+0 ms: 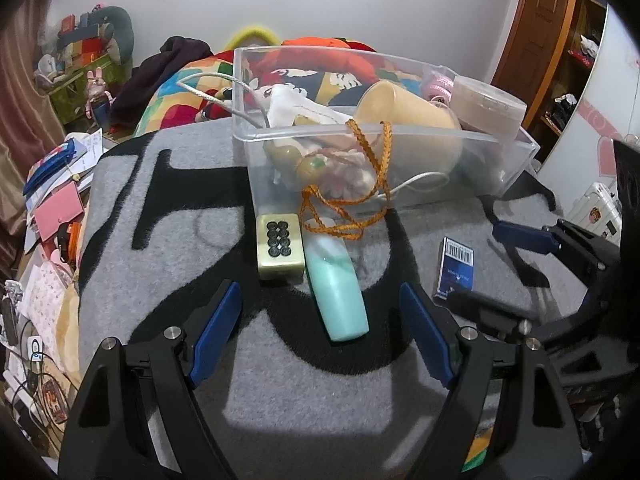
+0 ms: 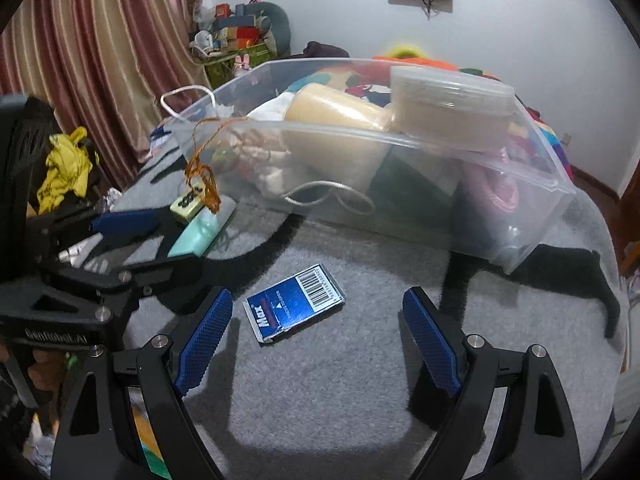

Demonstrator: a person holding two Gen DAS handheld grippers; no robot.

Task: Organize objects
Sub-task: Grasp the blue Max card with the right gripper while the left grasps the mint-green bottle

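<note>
Plainly, both pairs of jaws stood wide apart and held nothing. Between the blue pads of the left gripper lay the near end of the mint-green bottle, not touched by either pad. Its long axis ran away from the jaws toward the clear plastic bin, tilted slightly to the left at the far end, so the pads flanked its 2 long sides and a close across its width looked like the natural next step. Just left of the bottle, touching or nearly touching it, sat the cream mahjong tile, and the orange cord trailed out of the bin over the bottle's far end; that cord could drag along if the bottle were lifted.

The right gripper hung over the grey blanket, with the blue Max box lying flat ahead of it, closer to the left-hand pad than to the other. The box's long axis ran diagonally across the opening, so this hand would probably need some twist before closing. Each hand was nearer its own item, and the bin lay beyond both.
</note>
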